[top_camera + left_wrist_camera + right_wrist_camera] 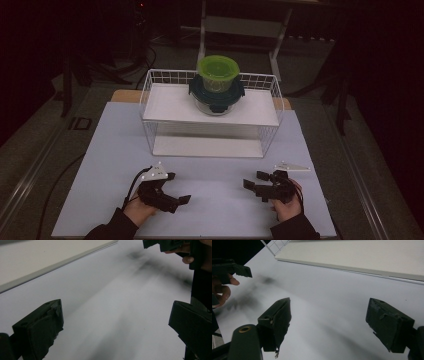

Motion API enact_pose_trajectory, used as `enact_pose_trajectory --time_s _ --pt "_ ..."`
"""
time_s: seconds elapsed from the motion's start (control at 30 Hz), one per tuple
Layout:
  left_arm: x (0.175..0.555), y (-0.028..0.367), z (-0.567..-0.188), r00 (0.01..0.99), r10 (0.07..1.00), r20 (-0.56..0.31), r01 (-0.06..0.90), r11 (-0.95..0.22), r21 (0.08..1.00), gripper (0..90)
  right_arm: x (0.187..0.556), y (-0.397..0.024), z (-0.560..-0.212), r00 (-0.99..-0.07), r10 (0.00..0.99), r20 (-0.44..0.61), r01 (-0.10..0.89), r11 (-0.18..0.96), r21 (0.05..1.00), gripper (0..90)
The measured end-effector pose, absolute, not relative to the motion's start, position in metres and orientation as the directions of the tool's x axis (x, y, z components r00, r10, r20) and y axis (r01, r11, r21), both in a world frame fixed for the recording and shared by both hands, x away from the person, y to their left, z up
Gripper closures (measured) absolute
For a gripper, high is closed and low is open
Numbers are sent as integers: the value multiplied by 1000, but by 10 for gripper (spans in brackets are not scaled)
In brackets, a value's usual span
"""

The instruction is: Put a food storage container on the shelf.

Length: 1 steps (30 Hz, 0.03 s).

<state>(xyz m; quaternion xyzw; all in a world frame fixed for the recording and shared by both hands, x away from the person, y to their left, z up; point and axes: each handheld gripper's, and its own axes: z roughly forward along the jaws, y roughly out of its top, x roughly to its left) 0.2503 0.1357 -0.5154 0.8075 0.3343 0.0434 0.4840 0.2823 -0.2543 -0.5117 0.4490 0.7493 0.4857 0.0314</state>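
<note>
Table (210,200): both tongs low, agape.

A green-lidded tub (218,73) stands upright on a dark-lidded glass tub (216,96), stacked on the white wire rack's (150,90) shelf, well beyond both grippers' open, empty fingers.

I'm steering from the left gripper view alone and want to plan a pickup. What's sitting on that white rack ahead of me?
Observer: On the wire rack's upper shelf, a green-lidded container is stacked on a dark-lidded container.
Operator: Is my left gripper holding anything?
Observer: No; the left gripper is open near the table's front edge, nothing between its jaws.
Operator: And the right one?
Observer: The right gripper is open too, bare table between its jaws, well short of the rack.
</note>
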Motion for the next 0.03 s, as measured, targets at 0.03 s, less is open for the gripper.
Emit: enact_pose_trajectory --time_s 0.03 --pt "250 136 -516 774 581 -252 496 -310 811 0 282 -254 -512 -596 703 389 643 126 755 198"
